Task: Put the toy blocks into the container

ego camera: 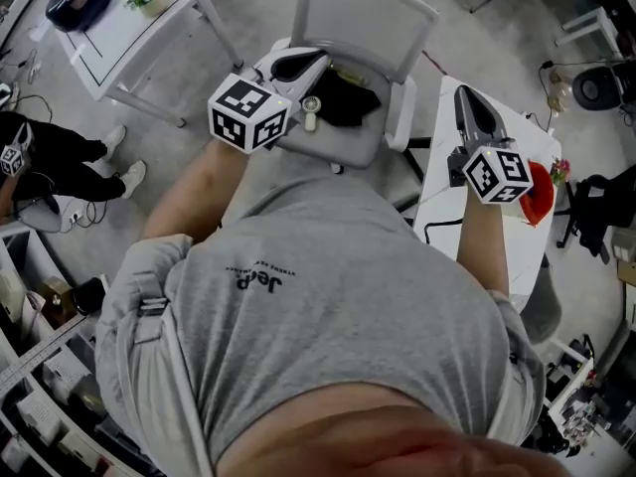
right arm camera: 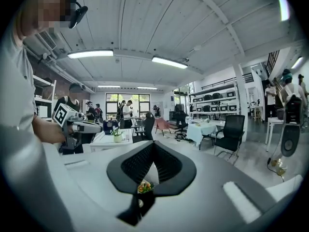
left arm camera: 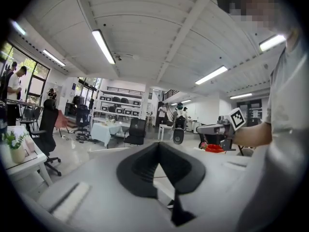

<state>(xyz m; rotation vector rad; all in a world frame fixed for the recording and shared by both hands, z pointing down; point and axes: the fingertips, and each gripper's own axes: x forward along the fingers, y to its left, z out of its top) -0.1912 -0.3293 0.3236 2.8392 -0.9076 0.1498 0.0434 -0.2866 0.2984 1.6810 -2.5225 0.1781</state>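
Head view looks down over my grey shirt. My left hand-held gripper point(ego camera: 298, 65) hangs above a pale chair point(ego camera: 368, 18), and my right hand-held gripper point(ego camera: 467, 99) hangs over the white surface point(ego camera: 442, 192). Both have their jaws pressed together on nothing, and each gripper view shows its black pads meeting at the tip.

No toy blocks show in any view. The red thing point(ego camera: 540, 195) at the surface's far edge may be the container – it is too small and cut off for me to be sure. This fits blocks lying somewhere out of sight just as well as blocks already inside it.

So I judge the care now is in the carrying – both tools level, clear of the chair's backrest, and no opening until I can see the blocks or the container's mouth.

The pads are matte black with a fine ribbed grid, and the bodies are smooth grey-white plastic. The chair is a hard moulded shell, and the red thing looks glossy and rounded.
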